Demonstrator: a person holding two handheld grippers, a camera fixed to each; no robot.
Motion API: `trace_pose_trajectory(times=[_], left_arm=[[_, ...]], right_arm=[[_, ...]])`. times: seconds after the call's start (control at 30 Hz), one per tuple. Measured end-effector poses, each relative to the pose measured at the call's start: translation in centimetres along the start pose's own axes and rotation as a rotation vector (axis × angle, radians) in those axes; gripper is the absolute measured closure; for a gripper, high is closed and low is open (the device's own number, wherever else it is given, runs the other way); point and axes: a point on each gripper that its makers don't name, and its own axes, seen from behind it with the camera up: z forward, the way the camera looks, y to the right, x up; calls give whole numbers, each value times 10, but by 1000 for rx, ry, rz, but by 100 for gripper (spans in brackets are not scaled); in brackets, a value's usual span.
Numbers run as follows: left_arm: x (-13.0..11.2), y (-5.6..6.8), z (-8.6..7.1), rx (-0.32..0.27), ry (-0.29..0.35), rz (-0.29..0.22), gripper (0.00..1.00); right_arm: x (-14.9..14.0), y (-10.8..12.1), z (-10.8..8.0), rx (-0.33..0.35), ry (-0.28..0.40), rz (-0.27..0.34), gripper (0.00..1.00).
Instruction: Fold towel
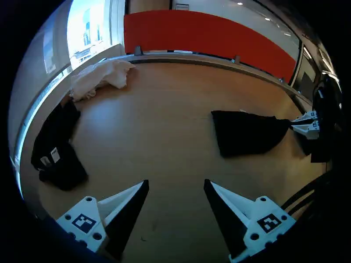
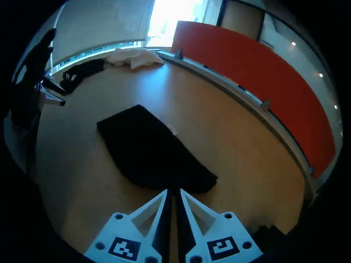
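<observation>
Black cloth towel (image 2: pixel 149 149) mid wooden desk (image 1: pixel 175 109) | right gripper (image 2: pixel 174 192) fingers pinch its edge | left gripper (image 1: pixel 175 182) fingers spread | lift low, align edges

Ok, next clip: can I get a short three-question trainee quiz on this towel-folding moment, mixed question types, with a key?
1. True or false: the left gripper is open over a bare part of the light wooden table.
2. Multiple choice: the crumpled cloth at the table's far edge is A) white, B) red, C) green.
3. Short answer: which gripper is shut on an edge of the flat black towel?

Key: 1 true; 2 A; 3 the right gripper.
</observation>
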Motion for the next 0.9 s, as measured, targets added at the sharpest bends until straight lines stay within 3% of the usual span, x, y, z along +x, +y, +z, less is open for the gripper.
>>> trace_pose_trajectory(times=[0.5,0.9], left_arm=[[-4,1,-2,-2,3,-24,7],[-5,-1,-2,-5,6,-36,7]], right_arm=[[70,-6,15,23,76,-99,94],[84,-13,22,39,91,-116,94]])
